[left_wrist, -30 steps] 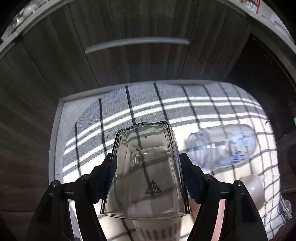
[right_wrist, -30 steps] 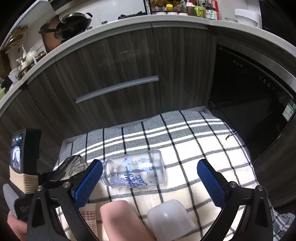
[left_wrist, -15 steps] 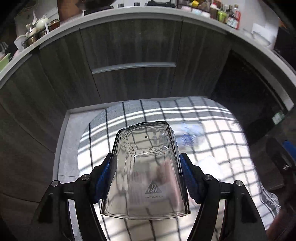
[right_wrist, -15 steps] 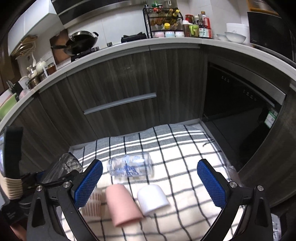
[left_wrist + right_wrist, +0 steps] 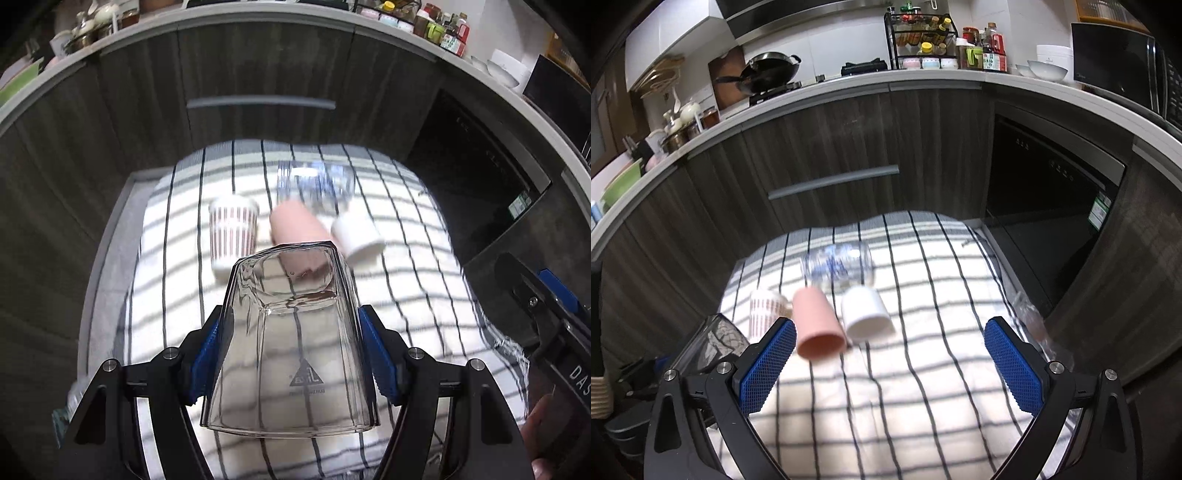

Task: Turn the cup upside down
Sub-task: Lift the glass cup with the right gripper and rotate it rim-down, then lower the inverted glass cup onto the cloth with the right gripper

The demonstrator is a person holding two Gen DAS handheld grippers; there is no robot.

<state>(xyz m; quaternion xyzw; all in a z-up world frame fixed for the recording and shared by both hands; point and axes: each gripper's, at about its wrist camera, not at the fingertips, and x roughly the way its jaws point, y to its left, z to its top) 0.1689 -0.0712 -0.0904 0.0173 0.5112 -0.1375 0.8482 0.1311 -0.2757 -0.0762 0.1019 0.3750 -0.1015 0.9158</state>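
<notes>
My left gripper (image 5: 293, 354) is shut on a clear glass cup (image 5: 291, 343), its base pointing away from the camera and its wide rim toward it, held above the checked cloth (image 5: 406, 295). The same glass cup (image 5: 714, 341) shows at the left of the right wrist view. My right gripper (image 5: 890, 363) is open and empty above the cloth (image 5: 923, 369). On the cloth lie a striped paper cup (image 5: 232, 232), a pink cup (image 5: 297, 230) on its side, a white cup (image 5: 356, 236) and a clear printed jar (image 5: 316, 184) on its side.
Dark wood cabinets with a grey handle (image 5: 833, 181) stand behind the cloth. A black appliance front (image 5: 1045, 192) is at the right. The countertop (image 5: 923, 77) above carries a wok, bottles and bowls. The right gripper's body (image 5: 546, 325) shows at the right edge of the left wrist view.
Both grippers have risen and drawn back from the cloth, so the cups on it look smaller and farther. The left gripper still holds the glass cup. The right gripper stays open.
</notes>
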